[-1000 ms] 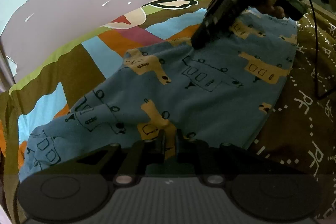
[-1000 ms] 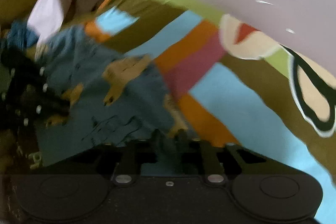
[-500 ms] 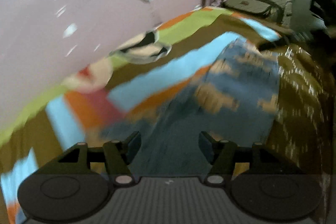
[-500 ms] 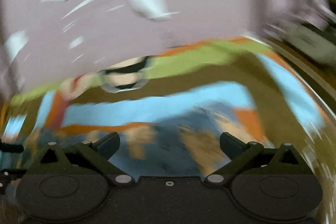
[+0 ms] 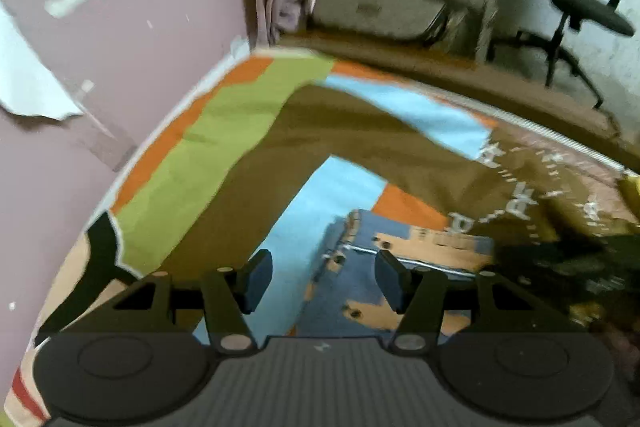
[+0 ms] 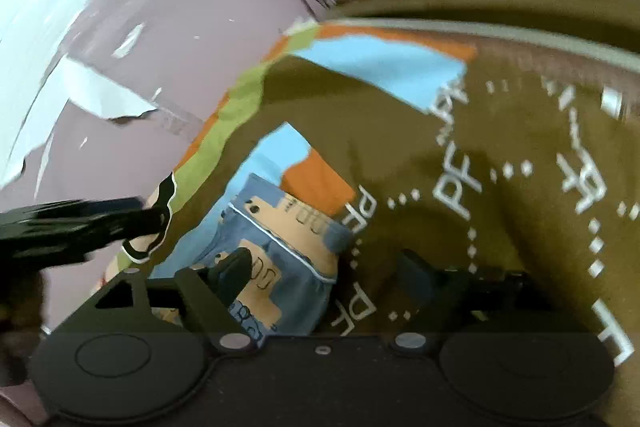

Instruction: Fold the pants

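Your left gripper (image 5: 323, 283) hangs above the bed, its fingers (image 5: 256, 281) spread but narrowing, with nothing pinched; the blue printed pants (image 5: 360, 279) lie below and beyond the gap, bunched on the patchwork bedsheet (image 5: 224, 131). Your right gripper (image 6: 324, 277) also has its fingers (image 6: 234, 273) apart and closing in, empty, over the pants (image 6: 280, 259), which sit beside the brown lettered blanket (image 6: 500, 163). Blur hides any contact.
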A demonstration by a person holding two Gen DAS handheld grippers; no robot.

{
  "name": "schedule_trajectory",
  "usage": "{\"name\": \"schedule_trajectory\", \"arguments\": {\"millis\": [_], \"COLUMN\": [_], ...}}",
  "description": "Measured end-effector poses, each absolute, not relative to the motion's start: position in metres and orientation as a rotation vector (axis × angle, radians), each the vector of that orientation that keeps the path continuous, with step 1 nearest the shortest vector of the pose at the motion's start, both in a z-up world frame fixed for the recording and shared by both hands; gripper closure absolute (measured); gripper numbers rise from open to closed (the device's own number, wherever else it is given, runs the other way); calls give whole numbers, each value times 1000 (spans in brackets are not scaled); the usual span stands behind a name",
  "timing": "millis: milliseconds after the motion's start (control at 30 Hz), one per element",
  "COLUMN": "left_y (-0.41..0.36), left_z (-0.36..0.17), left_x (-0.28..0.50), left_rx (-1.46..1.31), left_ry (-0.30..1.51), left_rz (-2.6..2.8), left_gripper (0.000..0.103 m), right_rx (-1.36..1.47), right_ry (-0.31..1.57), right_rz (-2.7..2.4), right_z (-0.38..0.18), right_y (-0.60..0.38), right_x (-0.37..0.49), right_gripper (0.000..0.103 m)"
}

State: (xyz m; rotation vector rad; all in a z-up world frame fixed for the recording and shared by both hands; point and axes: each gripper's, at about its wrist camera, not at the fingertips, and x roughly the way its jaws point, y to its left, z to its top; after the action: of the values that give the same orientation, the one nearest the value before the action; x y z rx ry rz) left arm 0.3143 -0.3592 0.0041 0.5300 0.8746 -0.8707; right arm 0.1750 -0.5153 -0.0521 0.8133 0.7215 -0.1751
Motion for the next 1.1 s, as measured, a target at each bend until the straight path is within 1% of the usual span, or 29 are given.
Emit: {"name": "schedule_trajectory", "arguments": {"millis": [133, 233, 300, 333, 367, 400, 433, 467, 500, 600, 667, 700, 833, 900, 933, 967, 1033, 1067, 1100], "left_y": [-375, -379, -376, -375, -374, -373, -372, -372, -372, -371, -370, -372, -375, -375, -374, -372, -372, -371, -369], "left_z": [-27, -50, -55, -56, -56, -56, -56, -55, -52, -42, -40, -41, -44, -46, -47, -47, -49, -47, -45], "left_x": [344, 362, 370, 373, 375, 375, 375, 373, 371, 358, 354, 352, 353, 353, 353, 354, 356, 358, 359], "left_rx": [459, 398, 337, 316, 304, 295, 289, 282, 292, 355, 372, 394, 407, 408, 405, 399, 382, 372, 357], "left_ry": [1036, 1171, 1216, 1229, 1239, 1243, 1241, 1240, 1221, 1125, 1101, 1092, 1091, 1093, 1094, 1096, 1112, 1120, 1126], "left_rz": [-926, -928, -922, -923, -927, -934, -934, -941, -945, -970, -967, -967, -961, -961, -961, -961, -955, -938, -919], "left_gripper": [40, 40, 40, 41, 49, 66, 75, 83, 86, 88, 88, 89, 89, 88, 88, 87, 83, 77, 66], "right_rx": [846, 849, 869, 889, 898, 898, 889, 875, 855, 796, 779, 785, 903, 955, 974, 981, 975, 966, 955], "right_ry": [714, 716, 719, 720, 719, 721, 727, 729, 732, 716, 725, 741, 752, 741, 735, 733, 730, 733, 735], "right_rz": [-144, -122, -112, -107, -106, -104, -104, -104, -102, -106, -106, -111, -114, -102, -99, -101, -112, -119, -124], "right_z": [-55, -57, -60, -61, -62, -62, -62, -61, -60, -55, -55, -57, -67, -70, -72, -72, -73, -73, -73], "right_y": [-518, -516, -517, -518, -518, -517, -516, -515, -513, -508, -507, -508, -519, -522, -523, -523, -523, -521, -520], "right_x": [180, 186, 187, 187, 189, 189, 190, 190, 190, 188, 189, 190, 189, 188, 189, 190, 194, 196, 198], "right_gripper": [26, 34, 45, 47, 54, 64, 70, 82, 90, 91, 90, 83, 73, 66, 65, 66, 73, 81, 87]}}
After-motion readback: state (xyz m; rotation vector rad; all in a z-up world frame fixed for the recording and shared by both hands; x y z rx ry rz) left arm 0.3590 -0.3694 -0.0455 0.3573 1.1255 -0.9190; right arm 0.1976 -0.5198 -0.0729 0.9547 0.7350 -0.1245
